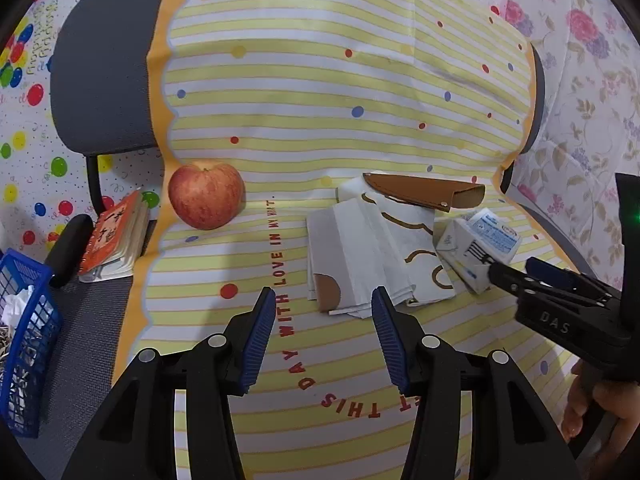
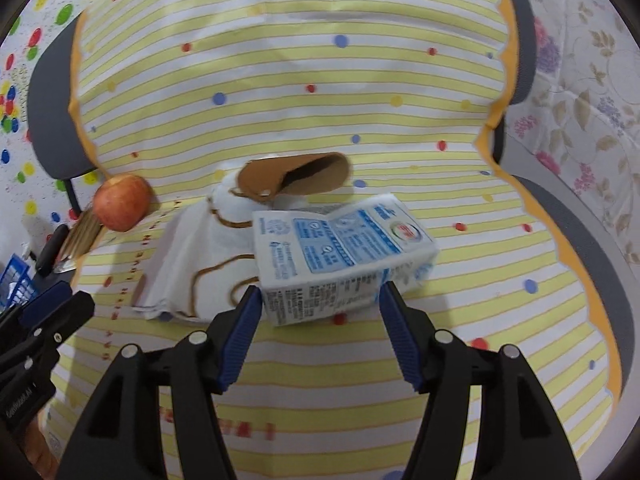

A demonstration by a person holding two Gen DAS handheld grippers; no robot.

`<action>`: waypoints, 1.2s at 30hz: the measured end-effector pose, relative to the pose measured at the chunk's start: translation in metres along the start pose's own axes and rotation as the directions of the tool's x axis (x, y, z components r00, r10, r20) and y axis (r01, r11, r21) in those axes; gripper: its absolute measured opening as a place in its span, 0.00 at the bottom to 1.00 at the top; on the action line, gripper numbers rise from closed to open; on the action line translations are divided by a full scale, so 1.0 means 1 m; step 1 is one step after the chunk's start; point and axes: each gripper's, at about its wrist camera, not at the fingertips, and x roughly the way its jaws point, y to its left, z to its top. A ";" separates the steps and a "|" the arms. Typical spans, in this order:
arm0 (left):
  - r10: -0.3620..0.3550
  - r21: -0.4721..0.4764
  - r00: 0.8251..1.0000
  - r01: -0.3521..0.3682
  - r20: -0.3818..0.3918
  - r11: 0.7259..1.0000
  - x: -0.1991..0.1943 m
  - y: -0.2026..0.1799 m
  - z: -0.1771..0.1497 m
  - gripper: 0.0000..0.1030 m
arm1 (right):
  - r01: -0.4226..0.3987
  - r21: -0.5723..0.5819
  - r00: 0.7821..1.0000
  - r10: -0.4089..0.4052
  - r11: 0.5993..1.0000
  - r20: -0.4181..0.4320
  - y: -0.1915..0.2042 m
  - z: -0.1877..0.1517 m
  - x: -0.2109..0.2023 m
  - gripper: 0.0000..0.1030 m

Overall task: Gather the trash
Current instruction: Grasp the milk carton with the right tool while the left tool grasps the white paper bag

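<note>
Striped cloth (image 2: 320, 60): right tool (image 2: 318, 300) gapes around carton (image 2: 340, 252); left tool (image 1: 324, 308) gapes empty.

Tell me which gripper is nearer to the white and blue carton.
Right. The right gripper has its fingers on either side of the carton's near end, not visibly pressing it. The left gripper hovers open farther off, near the folded napkin's edge beside the carton.

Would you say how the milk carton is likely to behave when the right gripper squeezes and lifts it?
The milk carton looks dented and lies on its side, so it is probably empty and light. Its thin card walls would likely buckle under the pads. The right gripper straddles one end, so it may swing when lifted.
</note>
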 end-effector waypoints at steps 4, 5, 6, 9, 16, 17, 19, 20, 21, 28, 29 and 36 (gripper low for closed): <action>-0.024 0.009 1.000 0.025 -0.018 1.000 0.010 -0.010 0.000 0.50 | 0.059 0.005 0.998 -0.059 0.998 -0.003 -0.025 -0.005 -0.002 0.58; -0.030 0.014 0.999 0.031 -0.023 0.999 0.012 -0.014 0.000 0.50 | 0.084 0.010 0.996 -0.084 0.996 -0.005 -0.034 -0.005 -0.001 0.57; -0.032 0.018 0.999 0.033 -0.025 0.999 0.014 -0.016 0.000 0.50 | 0.104 0.016 0.995 -0.104 0.994 -0.006 -0.042 -0.005 -0.001 0.55; -0.037 0.031 0.999 0.038 -0.033 0.999 0.019 -0.024 0.001 0.50 | 0.153 0.049 0.988 -0.153 0.987 -0.012 -0.067 -0.005 0.000 0.51; -0.039 0.038 0.998 0.040 -0.040 0.998 0.026 -0.034 0.006 0.50 | 0.106 0.110 0.994 -0.109 0.988 0.019 -0.097 -0.004 -0.011 0.64; -0.038 0.038 0.998 0.039 -0.040 0.998 0.026 -0.035 0.007 0.50 | 0.069 0.093 0.997 -0.072 0.993 0.025 -0.091 -0.003 -0.011 0.71; -0.037 0.039 0.998 0.038 -0.042 0.999 0.027 -0.036 0.008 0.50 | 0.042 0.061 0.998 -0.044 0.997 0.036 -0.079 -0.002 -0.011 0.76; -0.035 0.040 0.998 0.037 -0.043 0.999 0.027 -0.036 0.008 0.50 | 0.033 0.041 0.999 -0.035 0.999 0.035 -0.069 0.001 -0.007 0.80; -0.031 0.041 0.999 0.033 -0.042 0.999 0.027 -0.035 0.008 0.50 | 0.030 0.031 0.999 -0.031 0.999 0.032 -0.062 0.002 -0.003 0.81; -0.030 0.038 0.998 0.032 -0.052 0.999 0.030 -0.036 0.007 0.50 | 0.125 0.025 0.992 -0.125 0.992 0.000 -0.040 0.020 0.031 0.82; -0.033 0.035 0.998 0.035 -0.054 0.999 0.030 -0.036 0.007 0.50 | 0.129 0.033 0.992 -0.129 0.991 -0.004 -0.043 0.021 0.033 0.77; -0.042 0.010 0.996 0.043 -0.075 0.999 0.040 -0.043 0.010 0.50 | 0.120 0.046 0.992 -0.122 0.992 0.039 -0.065 0.013 0.010 0.67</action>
